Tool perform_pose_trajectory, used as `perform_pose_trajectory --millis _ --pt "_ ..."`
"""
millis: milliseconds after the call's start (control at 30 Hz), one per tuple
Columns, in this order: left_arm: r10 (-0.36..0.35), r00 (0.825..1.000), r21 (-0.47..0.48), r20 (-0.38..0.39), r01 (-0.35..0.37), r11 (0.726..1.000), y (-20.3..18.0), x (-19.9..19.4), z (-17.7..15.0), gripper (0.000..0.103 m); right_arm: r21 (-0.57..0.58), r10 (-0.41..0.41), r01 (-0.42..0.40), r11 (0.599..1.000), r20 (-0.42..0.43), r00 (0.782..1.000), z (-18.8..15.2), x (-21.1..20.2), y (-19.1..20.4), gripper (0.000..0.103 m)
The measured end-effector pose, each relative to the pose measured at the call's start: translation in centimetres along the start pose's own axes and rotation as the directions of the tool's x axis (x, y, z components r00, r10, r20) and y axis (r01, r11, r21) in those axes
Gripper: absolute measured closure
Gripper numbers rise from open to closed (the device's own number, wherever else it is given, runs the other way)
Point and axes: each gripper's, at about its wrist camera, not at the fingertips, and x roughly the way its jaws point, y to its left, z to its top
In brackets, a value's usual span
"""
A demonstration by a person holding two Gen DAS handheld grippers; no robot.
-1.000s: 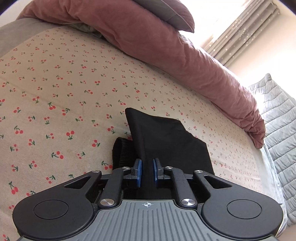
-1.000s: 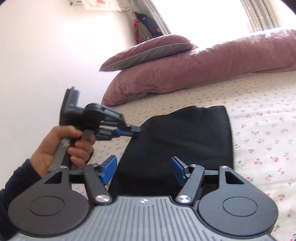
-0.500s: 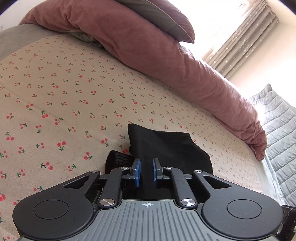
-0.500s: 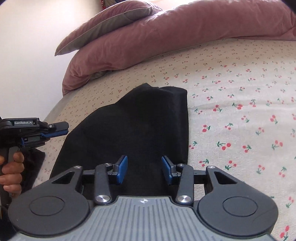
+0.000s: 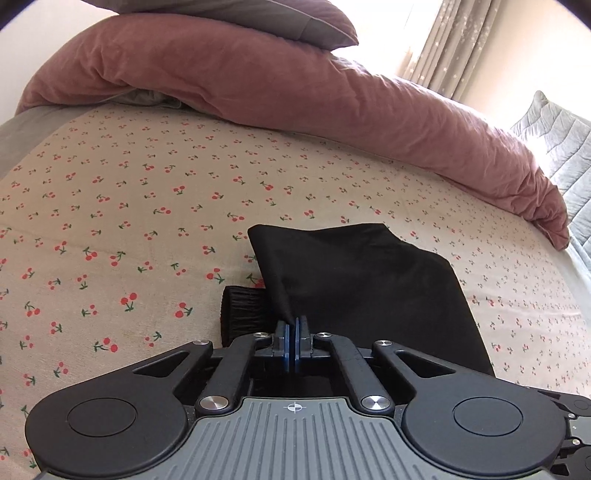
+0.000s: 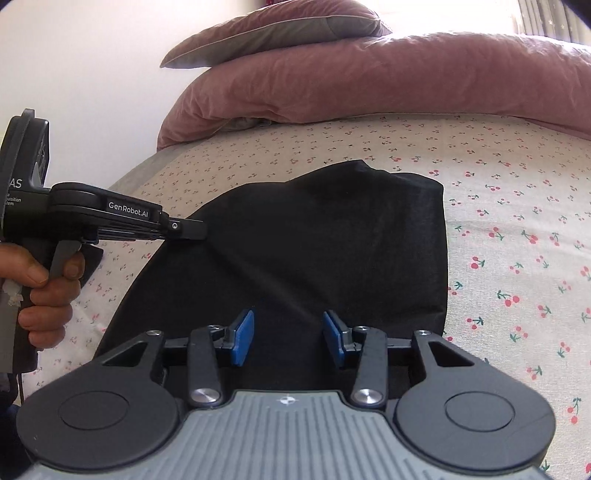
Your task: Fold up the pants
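Note:
Black pants lie folded on the cherry-print sheet, with a ribbed black band sticking out at their left. My left gripper is shut on a pinched ridge of the pants' near edge. In the right wrist view the pants fill the middle, and the left gripper, held by a hand, grips their left edge. My right gripper hovers open over the pants' near end; its blue pads stand apart, with cloth beneath them but not pinched.
A pink duvet and a grey pillow are heaped along the far side of the bed. A grey quilted cover and curtains are at the right. A white wall stands left of the bed.
The left gripper's pads have closed from a narrow gap onto the pants' edge. The right gripper has narrowed its jaws and come down closer over the pants.

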Motion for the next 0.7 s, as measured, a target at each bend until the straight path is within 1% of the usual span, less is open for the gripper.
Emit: perform_pose_trajectory --millis 100,200,233,267,333,367,433,500,533,567,600,633,667,700 --pt "0.033 0.999 -0.007 -0.005 -0.033 0.999 0.6 0.4 0.1 0.103 -0.001 0.016 -0.016 1.0 0.01 1.0 0.0 -0.6 0.2 0.065" --pt "0.032 0.999 -0.025 -0.008 -0.032 0.999 1.2 0.6 0.1 0.102 -0.011 0.001 -0.001 1.0 -0.007 1.0 -0.3 -0.9 0.3 0.064" --pt "0.026 1.0 -0.022 -0.004 -0.026 0.999 1.3 0.5 0.1 0.102 -0.016 0.001 -0.001 1.0 -0.017 1.0 -0.4 -0.8 0.2 0.064" --pt "0.024 1.0 0.003 -0.003 -0.024 1.0 1.1 0.5 -0.1 0.101 -0.019 -0.001 0.0 1.0 -0.027 1.0 -0.5 -0.6 0.1 0.064" --pt "0.054 0.999 0.042 -0.009 -0.053 0.998 0.8 0.6 -0.5 0.092 -0.021 -0.009 0.008 1.0 -0.049 0.999 -0.7 -0.1 0.0 0.064" --pt "0.054 0.999 0.038 -0.006 -0.054 0.998 0.9 0.5 -0.6 0.091 -0.022 -0.007 0.006 1.0 -0.054 0.999 -0.6 0.0 -0.1 0.064" --pt "0.04 0.999 -0.003 0.022 -0.04 0.999 1.3 -0.3 -0.4 0.091 -0.014 0.005 -0.006 1.0 -0.057 0.998 -0.1 -0.2 -0.2 0.064" --pt "0.027 0.996 -0.018 0.086 -0.025 1.0 1.1 -1.8 0.0 0.093 0.002 0.019 -0.019 1.0 -0.021 1.0 0.5 -0.7 -0.7 0.064" --pt "0.015 0.993 -0.013 0.114 -0.014 1.0 0.8 -2.4 0.0 0.095 0.011 0.02 -0.02 1.0 0.012 1.0 1.0 -1.2 -1.2 0.064" --pt "-0.013 0.989 0.006 0.145 0.012 1.0 0.1 -3.2 0.0 0.095 0.026 0.011 -0.012 1.0 0.041 0.999 1.4 -1.6 -1.8 0.064" --pt "-0.055 0.986 0.035 0.16 0.05 0.998 -0.6 -3.6 -0.2 0.095 0.043 0.005 -0.008 0.999 0.06 0.998 1.8 -1.9 -2.3 0.064" --pt "-0.101 0.981 0.061 0.163 0.092 0.994 -1.2 -3.8 -0.4 0.095 0.062 0.0 -0.004 0.998 0.072 0.997 2.1 -1.9 -3.1 0.064" --pt "-0.156 0.976 0.092 0.15 0.144 0.985 -2.2 -3.7 -0.7 0.095 0.073 -0.007 0.001 0.997 0.072 0.997 2.3 -1.7 -3.7 0.064" --pt "-0.175 0.976 0.104 0.13 0.162 0.981 -2.7 -3.4 -0.8 0.092 0.082 -0.013 0.008 0.997 0.061 0.998 2.5 -1.2 -4.3 0.064"
